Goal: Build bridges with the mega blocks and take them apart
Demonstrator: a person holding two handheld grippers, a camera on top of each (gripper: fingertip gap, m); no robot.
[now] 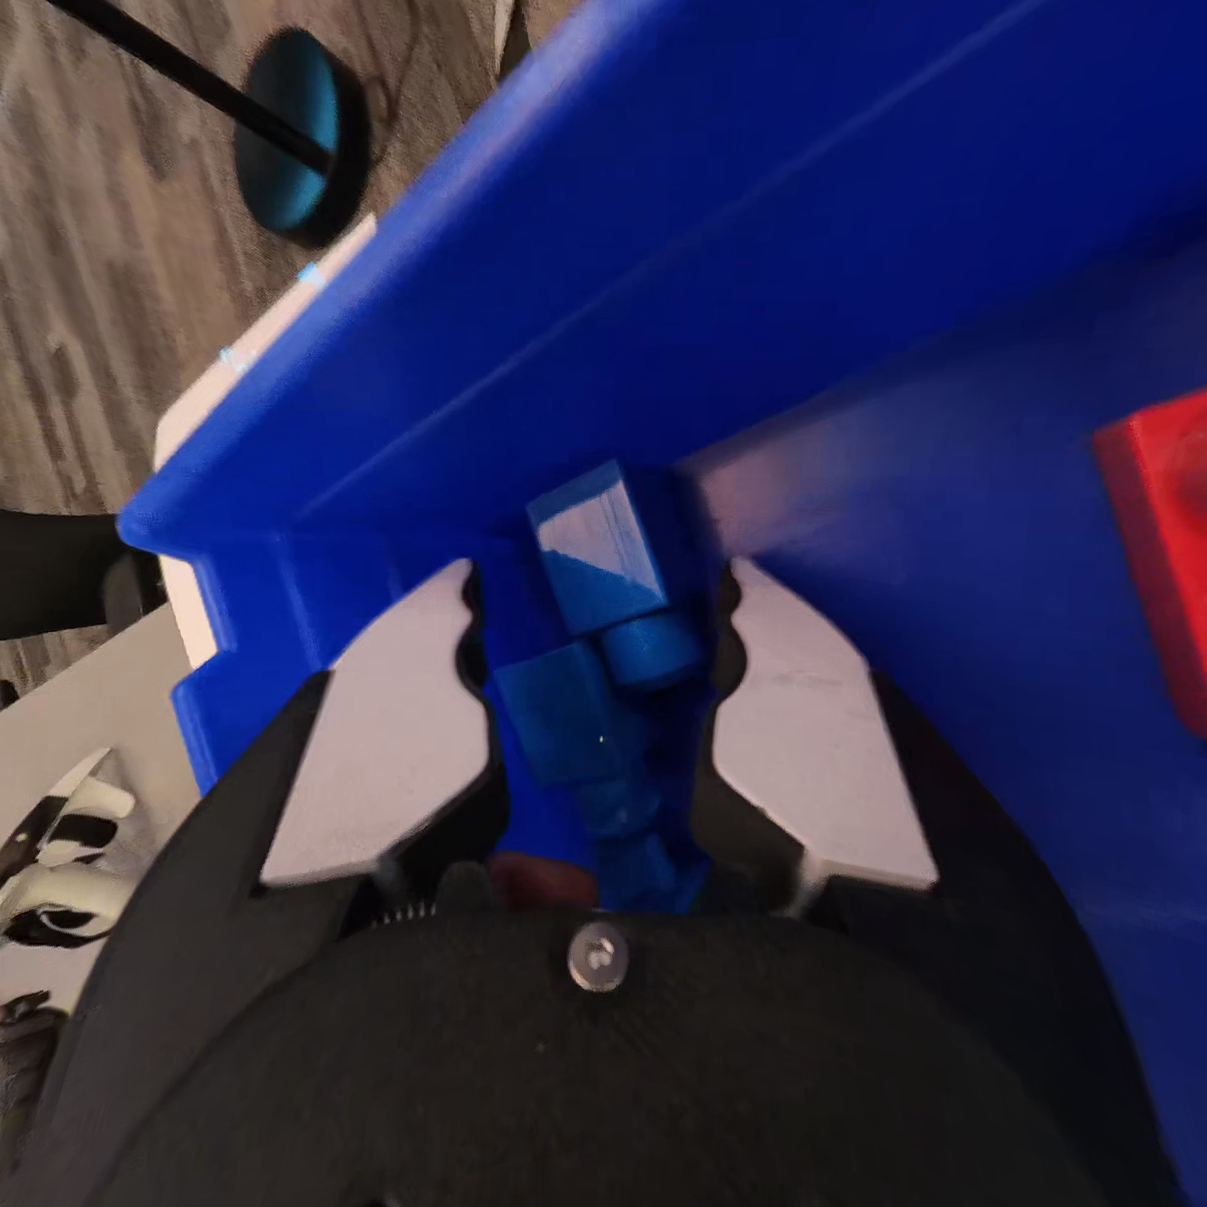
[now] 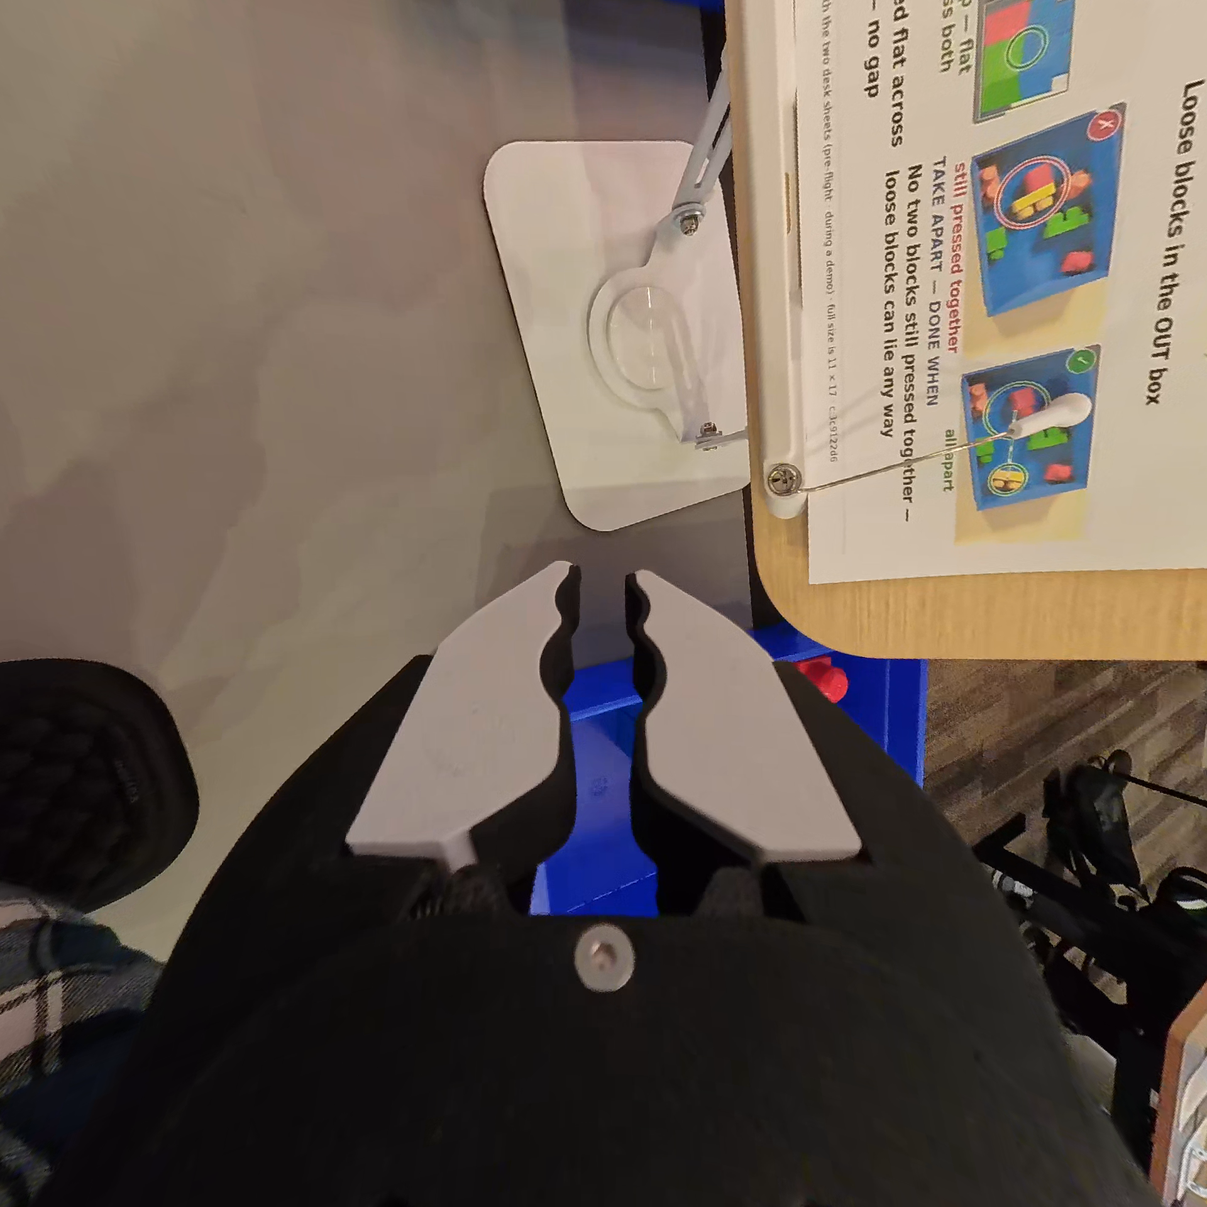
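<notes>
In the left wrist view my left gripper (image 1: 601, 581) is open wide inside a blue bin (image 1: 653, 261). A blue block (image 1: 597, 562) with a round stud (image 1: 650, 650) lies between the fingers, with a gap to each pad. A second blue block (image 1: 555, 718) lies just below it. A red block (image 1: 1156, 555) lies in the bin at the right edge. In the right wrist view my right gripper (image 2: 601, 581) has its fingers a little apart with nothing between them. It hovers over the rim of the blue bin (image 2: 601, 784), and a red block (image 2: 820, 679) shows there.
A wooden board (image 2: 980, 614) carrying a printed instruction sheet stands on a white stand base (image 2: 607, 326) on the grey table (image 2: 261, 326). A black object (image 2: 85, 771) and a plaid sleeve (image 2: 39, 980) are at the left. Carpet and a chair base (image 1: 294, 137) lie beyond. There is about 55 centimetres between the tips of the two grippers.
</notes>
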